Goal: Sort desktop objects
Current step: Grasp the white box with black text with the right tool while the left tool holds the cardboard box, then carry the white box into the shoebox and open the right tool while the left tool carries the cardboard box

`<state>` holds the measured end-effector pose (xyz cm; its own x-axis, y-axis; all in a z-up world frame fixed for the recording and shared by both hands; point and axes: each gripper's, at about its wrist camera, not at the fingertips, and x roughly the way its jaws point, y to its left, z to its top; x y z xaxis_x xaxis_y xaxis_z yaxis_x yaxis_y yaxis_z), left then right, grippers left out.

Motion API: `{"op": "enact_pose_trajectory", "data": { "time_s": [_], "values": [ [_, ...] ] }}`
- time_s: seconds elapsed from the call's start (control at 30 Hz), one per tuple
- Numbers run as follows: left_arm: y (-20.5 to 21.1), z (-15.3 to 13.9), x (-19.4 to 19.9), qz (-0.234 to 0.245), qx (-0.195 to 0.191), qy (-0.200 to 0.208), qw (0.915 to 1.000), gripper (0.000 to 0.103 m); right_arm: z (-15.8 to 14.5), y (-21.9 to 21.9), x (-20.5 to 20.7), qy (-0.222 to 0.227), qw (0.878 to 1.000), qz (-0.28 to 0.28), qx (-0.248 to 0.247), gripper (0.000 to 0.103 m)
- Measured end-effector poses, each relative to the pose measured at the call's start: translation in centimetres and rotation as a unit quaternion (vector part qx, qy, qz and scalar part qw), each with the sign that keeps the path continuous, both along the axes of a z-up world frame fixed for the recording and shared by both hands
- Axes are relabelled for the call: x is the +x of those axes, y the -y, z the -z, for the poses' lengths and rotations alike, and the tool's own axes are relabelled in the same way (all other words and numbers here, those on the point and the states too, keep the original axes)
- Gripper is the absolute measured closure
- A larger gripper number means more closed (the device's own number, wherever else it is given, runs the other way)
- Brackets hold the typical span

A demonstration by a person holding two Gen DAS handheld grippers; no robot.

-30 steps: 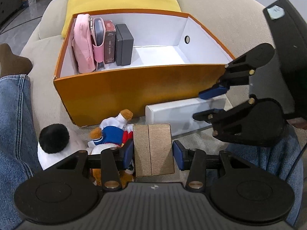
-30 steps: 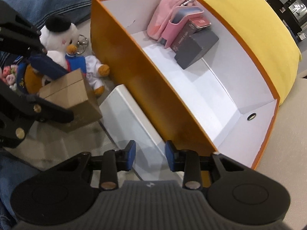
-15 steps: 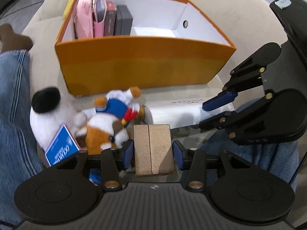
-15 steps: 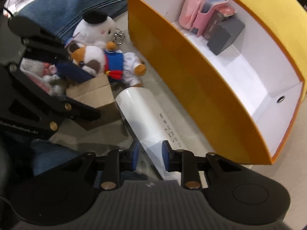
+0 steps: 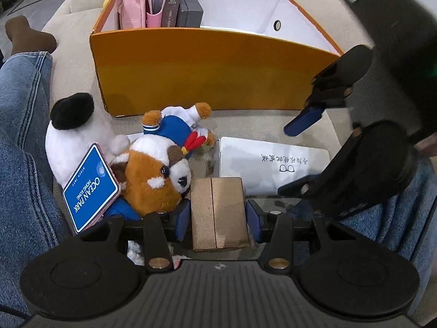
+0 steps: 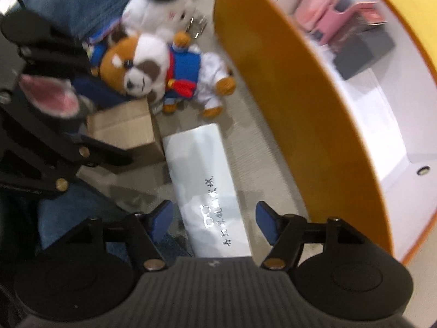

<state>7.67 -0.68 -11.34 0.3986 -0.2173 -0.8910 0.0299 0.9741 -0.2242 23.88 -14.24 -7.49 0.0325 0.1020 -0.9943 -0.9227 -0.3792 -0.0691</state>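
My left gripper (image 5: 218, 218) is shut on a small brown cardboard box (image 5: 218, 207), held low over the couch beside the plush toys. In the right wrist view the same box (image 6: 123, 128) sits between the left gripper's fingers. A white glasses case (image 6: 207, 180) lies flat in front of the orange storage box (image 6: 286, 109). My right gripper (image 6: 214, 220) points down over the case's near end. Its jaws are opening, the case lies between the pads, and neither pad touches it. The left wrist view shows the right gripper (image 5: 299, 155) spread over the case (image 5: 259, 164).
A brown-and-white plush in a blue outfit (image 5: 161, 175), a white plush with a black hat (image 5: 71, 125) and a blue card (image 5: 91, 188) lie left of the case. The orange box (image 5: 204, 76) holds a pink pouch (image 5: 132, 5) and dark boxes (image 5: 191, 11). Jeans-clad legs (image 5: 21, 136) flank the area.
The right gripper's jaws went from nearly shut to wide apart, and it dropped over the white case. The left gripper carried the cardboard box lower, tilting further down toward the plush toys.
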Motion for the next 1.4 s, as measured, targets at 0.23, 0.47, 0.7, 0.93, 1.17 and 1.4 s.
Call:
{"op": "enact_pose_trajectory", "data": {
  "time_s": [0.23, 0.47, 0.7, 0.93, 1.17, 1.4],
  "values": [
    [0.6, 0.2, 0.4, 0.007, 0.011, -0.001, 0.9999, 0.052, 2.1, -0.8, -0.8, 0.022, 0.999, -0.025, -0.028, 0.035],
    [0.4, 0.1, 0.3, 0.001, 0.003, 0.002, 1.0000, 0.052, 3.5, -1.0, -1.3, 0.036, 0.998, -0.034, -0.045, 0.039],
    [0.7, -2.3, -0.8, 0.002, -0.004, 0.039, 0.9992, 0.053, 0.8, 0.3, -2.3, 0.062, 0.996, -0.058, 0.020, 0.040],
    [-0.1, -7.1, -1.2, 0.009, -0.027, 0.077, 0.9966, 0.053, -4.7, 1.8, -2.4, 0.088, 0.991, -0.062, 0.078, 0.041],
    [-2.2, -12.8, 0.8, 0.023, -0.021, 0.124, 0.9918, 0.053, -12.3, 1.6, -2.0, 0.114, 0.981, -0.080, 0.132, 0.041],
    [-5.3, -14.7, 6.1, 0.007, 0.006, 0.143, 0.9897, 0.053, -15.0, -4.4, 1.5, 0.140, 0.973, -0.099, 0.154, 0.041]
  ]
}}
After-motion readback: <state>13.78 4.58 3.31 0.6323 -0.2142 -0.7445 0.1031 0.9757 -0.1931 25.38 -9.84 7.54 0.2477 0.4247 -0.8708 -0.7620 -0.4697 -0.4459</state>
